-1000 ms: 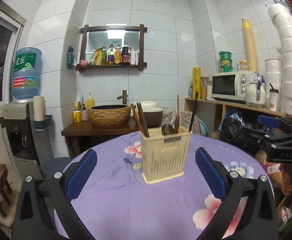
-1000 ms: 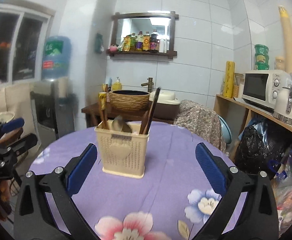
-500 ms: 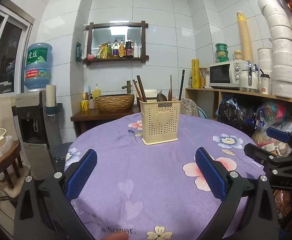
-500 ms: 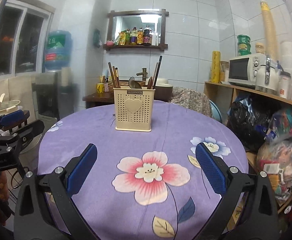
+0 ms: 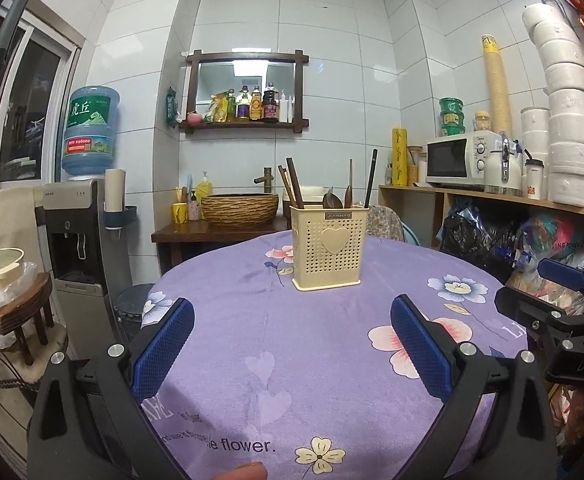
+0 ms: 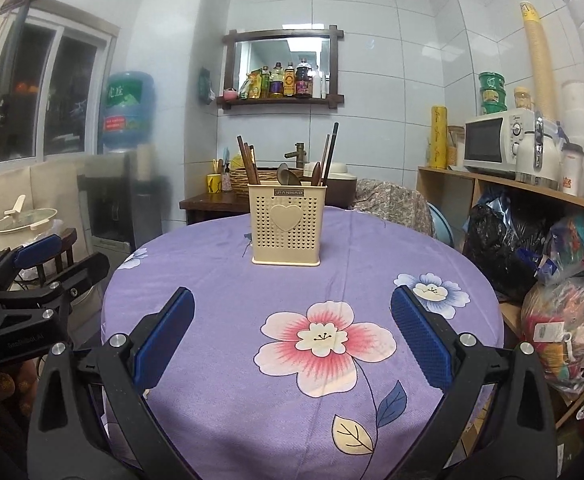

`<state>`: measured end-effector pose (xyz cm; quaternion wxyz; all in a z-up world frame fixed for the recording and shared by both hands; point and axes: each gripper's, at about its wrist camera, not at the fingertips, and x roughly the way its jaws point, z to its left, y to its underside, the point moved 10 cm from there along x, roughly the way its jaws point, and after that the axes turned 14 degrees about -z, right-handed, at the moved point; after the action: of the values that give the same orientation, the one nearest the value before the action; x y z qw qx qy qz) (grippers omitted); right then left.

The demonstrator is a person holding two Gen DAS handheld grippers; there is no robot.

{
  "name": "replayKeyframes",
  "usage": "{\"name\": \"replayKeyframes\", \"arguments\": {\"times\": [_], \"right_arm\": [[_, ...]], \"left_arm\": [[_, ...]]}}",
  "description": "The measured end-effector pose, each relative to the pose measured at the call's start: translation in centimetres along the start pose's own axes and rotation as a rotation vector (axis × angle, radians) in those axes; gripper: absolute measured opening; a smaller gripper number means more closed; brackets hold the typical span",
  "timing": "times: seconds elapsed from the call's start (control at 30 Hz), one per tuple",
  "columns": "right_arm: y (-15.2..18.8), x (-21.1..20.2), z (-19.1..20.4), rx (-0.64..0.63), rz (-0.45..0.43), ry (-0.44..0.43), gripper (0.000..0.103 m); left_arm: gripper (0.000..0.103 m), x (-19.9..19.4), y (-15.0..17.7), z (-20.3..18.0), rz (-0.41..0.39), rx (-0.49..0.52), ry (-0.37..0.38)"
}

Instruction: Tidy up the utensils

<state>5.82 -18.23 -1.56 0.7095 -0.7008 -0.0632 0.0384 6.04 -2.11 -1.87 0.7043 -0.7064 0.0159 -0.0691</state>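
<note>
Both my left gripper point(image 5: 292, 340) and right gripper point(image 6: 292, 336) gape empty, the light, tippy utensil holder point(image 6: 286, 224) stands at twelve o'clock on the table point(image 6: 211, 360), so I'd pinch its stiff rim.

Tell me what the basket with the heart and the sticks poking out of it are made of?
The basket looks like matte cream plastic: rows of moulded holes and a raised heart. The sticks look like dark brown wood, probably chopsticks; they could be coated, hard to tell. The table cover under it looks like soft purple cloth with printed flowers.
</note>
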Motion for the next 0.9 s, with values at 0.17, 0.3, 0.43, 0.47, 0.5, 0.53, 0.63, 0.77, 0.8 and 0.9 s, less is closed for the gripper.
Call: {"name": "replayKeyframes", "arguments": {"times": [0.17,0.3,0.43,0.47,0.5,0.53,0.63,0.77,0.8,0.9], "right_arm": [[0.05,0.16,-0.14,0.007,0.008,0.003,0.097],[0.11,0.24,-0.14,0.007,0.01,0.003,0.097],[0.14,0.3,-0.23,0.011,0.01,0.005,0.097],[0.23,0.31,-0.23,0.014,0.011,0.004,0.097],[0.29,0.38,-0.25,0.016,0.013,0.005,0.097],[0.34,0.39,-0.27,0.016,0.014,0.006,0.097],[0.38,0.43,-0.45,0.018,0.014,0.008,0.097],[0.38,0.43,-0.48,0.018,0.013,0.007,0.097],[0.4,0.44,-0.48,0.016,0.014,0.008,0.097],[0.46,0.42,-0.59,0.016,0.019,0.01,0.097]], "left_arm": [[0.098,-0.1,-0.12,0.31,-0.006,-0.003,-0.013],[0.098,-0.09,-0.11,0.31,-0.002,-0.007,-0.012],[0.098,-0.17,-0.19,0.22,-0.005,-0.003,-0.012],[0.098,-0.17,-0.23,0.23,-0.006,-0.003,-0.013],[0.098,-0.19,-0.25,0.26,-0.007,-0.005,-0.013],[0.098,-0.19,-0.24,0.22,-0.007,-0.006,-0.012],[0.098,-0.25,-0.26,0.27,-0.008,-0.008,-0.012],[0.098,-0.32,-0.3,0.32,-0.01,-0.009,-0.011],[0.098,-0.33,-0.33,0.3,-0.012,-0.009,-0.01],[0.098,-0.34,-0.39,0.17,-0.013,-0.007,-0.005]]}}
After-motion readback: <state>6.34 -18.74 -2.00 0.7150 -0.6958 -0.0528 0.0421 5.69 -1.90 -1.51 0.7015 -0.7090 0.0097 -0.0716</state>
